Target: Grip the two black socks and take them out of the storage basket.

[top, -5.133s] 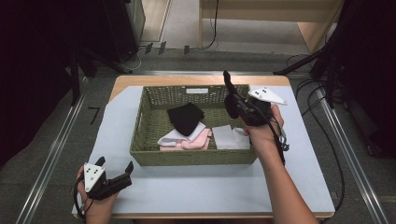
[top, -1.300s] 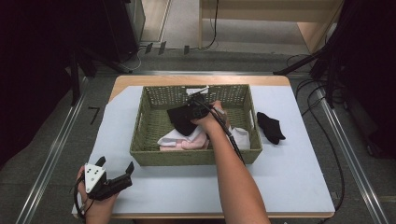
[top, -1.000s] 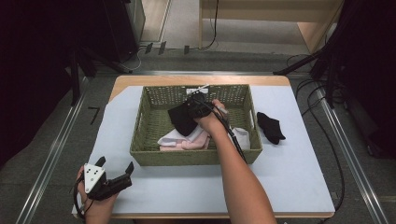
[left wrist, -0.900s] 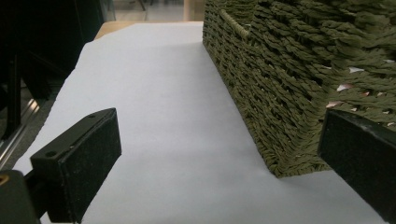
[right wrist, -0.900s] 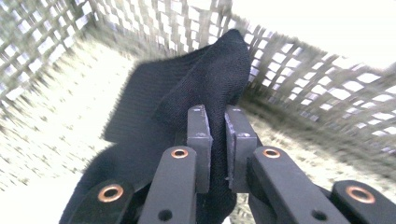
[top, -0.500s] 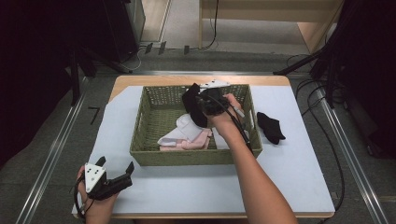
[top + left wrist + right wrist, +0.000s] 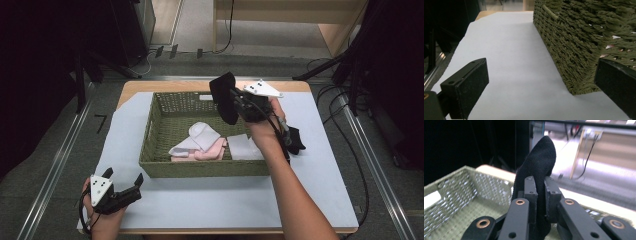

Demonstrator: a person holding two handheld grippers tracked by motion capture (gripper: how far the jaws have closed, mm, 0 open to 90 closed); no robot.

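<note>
A: Black sock [image 7: 223, 97] pinched in the right gripper [image 7: 239, 102], jaws clamped tight on the cloth; it hangs above the far right part of the woven basket [image 7: 150, 145], clear of the white and pink socks [image 7: 200, 142] lying inside.

B: Step in hand?

A: Reads as the carry-out. Another black sock [image 7: 295, 141] already lies on the white sheet [image 7: 320, 165] just right of the basket, so this one probably goes beside it.

B: Next move calls for?

A: Likely a swing rightward past the basket's rim, a descent over the sheet near its mate, then opening the jaws. The dangling toe could snag the wicker if kept low.

B: Arm pose?

A: Right forearm reaches diagonally from the bottom edge across the basket's near right corner, wrist raised, gripper pointing up and leftward. Left gripper [image 7: 131, 185] rests at the bench's near left corner, jaws spread wide and empty, facing the basket's wall.
</note>
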